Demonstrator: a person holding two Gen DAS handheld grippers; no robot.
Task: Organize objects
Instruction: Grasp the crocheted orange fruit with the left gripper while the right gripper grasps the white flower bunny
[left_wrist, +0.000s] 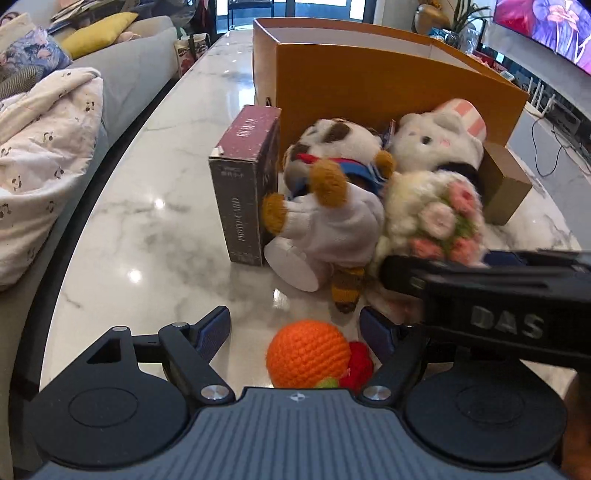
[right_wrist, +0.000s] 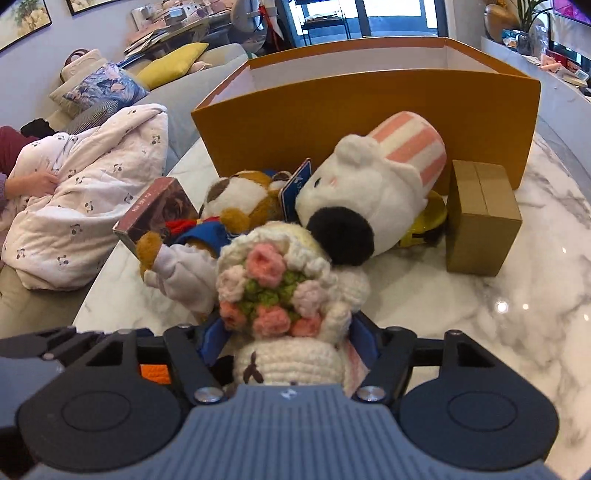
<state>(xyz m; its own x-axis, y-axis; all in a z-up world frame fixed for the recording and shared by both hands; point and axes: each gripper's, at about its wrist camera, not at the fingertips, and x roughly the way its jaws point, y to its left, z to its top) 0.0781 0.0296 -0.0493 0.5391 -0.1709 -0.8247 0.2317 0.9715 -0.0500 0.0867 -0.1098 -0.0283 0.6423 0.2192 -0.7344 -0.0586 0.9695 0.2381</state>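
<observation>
An orange crochet ball (left_wrist: 308, 352) with a red and green bit beside it lies on the marble table (left_wrist: 147, 229). My left gripper (left_wrist: 295, 328) stands open around it, and neither blue pad touches it. A cream crochet doll with a pink flower bouquet (right_wrist: 273, 280) sits between the fingers of my right gripper (right_wrist: 288, 332), whose pads press its sides. In the left wrist view that doll (left_wrist: 436, 214) shows just beyond the right gripper's black body (left_wrist: 480, 291). Behind it lie a brown and white plush (right_wrist: 240, 206) and a white plush with a pink striped hat (right_wrist: 369, 199).
An open orange box (right_wrist: 369, 107) stands behind the toys. A dark photo card box (left_wrist: 243, 184) stands to their left and a small cardboard box (right_wrist: 480, 218) to their right. A sofa with a white blanket (right_wrist: 85, 206) and a person's hand (right_wrist: 37, 182) runs along the table's left edge.
</observation>
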